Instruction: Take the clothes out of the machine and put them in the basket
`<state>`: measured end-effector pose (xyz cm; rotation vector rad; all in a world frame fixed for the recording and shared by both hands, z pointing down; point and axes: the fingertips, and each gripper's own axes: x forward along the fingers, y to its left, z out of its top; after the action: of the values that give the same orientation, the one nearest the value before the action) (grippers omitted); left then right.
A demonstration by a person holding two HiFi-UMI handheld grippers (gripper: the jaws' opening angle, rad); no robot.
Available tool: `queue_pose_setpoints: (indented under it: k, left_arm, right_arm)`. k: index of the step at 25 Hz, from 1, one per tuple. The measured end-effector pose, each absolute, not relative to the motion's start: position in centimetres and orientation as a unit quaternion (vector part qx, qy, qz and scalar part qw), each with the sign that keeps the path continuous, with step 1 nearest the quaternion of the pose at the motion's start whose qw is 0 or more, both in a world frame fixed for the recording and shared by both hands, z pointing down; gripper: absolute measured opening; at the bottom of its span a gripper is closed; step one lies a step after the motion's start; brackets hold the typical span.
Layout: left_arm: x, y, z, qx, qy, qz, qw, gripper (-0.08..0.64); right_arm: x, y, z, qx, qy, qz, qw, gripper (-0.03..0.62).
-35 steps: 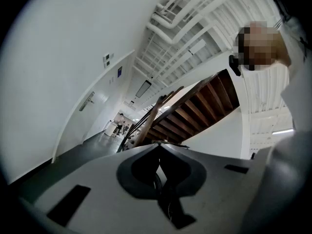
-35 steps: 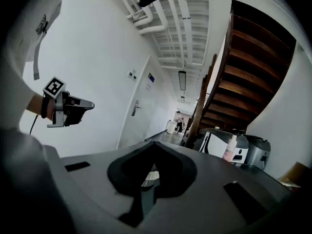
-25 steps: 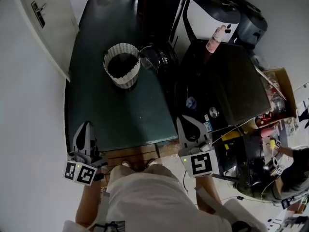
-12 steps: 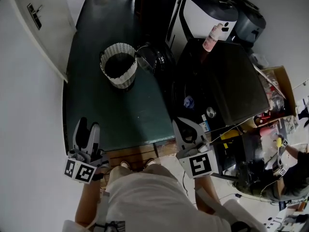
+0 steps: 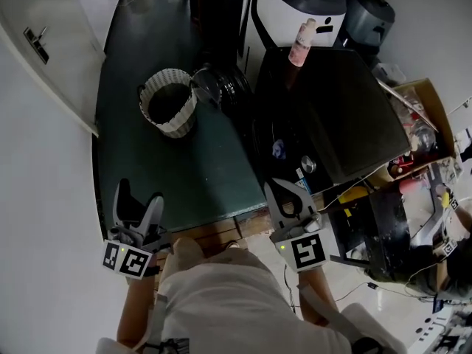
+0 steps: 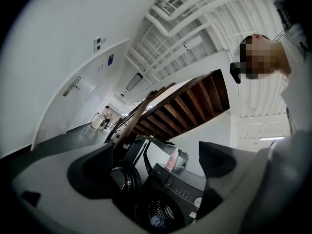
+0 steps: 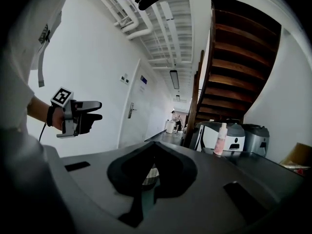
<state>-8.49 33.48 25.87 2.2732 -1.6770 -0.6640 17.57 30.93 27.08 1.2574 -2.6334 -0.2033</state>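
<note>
The black washing machine [image 5: 332, 116] stands at the right with its round door [image 5: 221, 87] swung open. A bluish cloth [image 6: 155, 222] lies in the drum [image 6: 161, 211]. The white woven basket [image 5: 168, 102] stands on the dark floor beside the door and looks empty. My left gripper [image 5: 140, 196] hangs near the floor's front edge; its jaws are opening and stand wide with nothing between them. In the left gripper view it [image 6: 153, 169] points at the machine. My right gripper [image 5: 279, 186] is shut and empty beside the machine's front corner; in its own view [image 7: 155, 147] the basket [image 7: 152, 173] shows ahead.
A pink bottle [image 5: 301, 41] stands on the machine's top. White and grey appliances [image 5: 302, 6] sit behind it. Cluttered boxes and cables [image 5: 413, 146] lie at the right, with another person's hand [image 5: 442, 194] there. A white wall with a door [image 5: 37, 43] runs along the left.
The left gripper's jaws have gone from shut to wide open. Both grippers have shifted forward, and the basket and machine sit further left and higher in the head view.
</note>
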Motion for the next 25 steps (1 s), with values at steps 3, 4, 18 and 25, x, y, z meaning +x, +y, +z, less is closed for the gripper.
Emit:
queue_pose_setpoints:
  k: [3, 4, 18, 25]
  left_arm:
    - [-7.5, 33.0, 25.6, 0.782, -0.574, -0.214, 0.116, 0.526]
    - [-7.5, 32.8, 25.4, 0.784, -0.574, -0.209, 0.111, 0.526]
    - [-11.8, 18.3, 33.1, 0.805, -0.546, -0.151, 0.179, 0.526]
    - [-19.3, 0.8, 36.9, 0.849, -0.485, -0.101, 0.186, 0.526]
  right_arm:
    - [19.1, 30.4, 28.3, 0.434, -0.893, -0.050, 0.107, 0.012]
    - [19.3, 30.2, 28.8, 0.435, -0.893, -0.045, 0.109, 0.012]
    - [13.6, 18.5, 34.7, 0.453, -0.878, 0.001, 0.158, 0.011]
    - [3.4, 3.9, 37.5, 0.491, -0.851, 0.041, 0.181, 0.012]
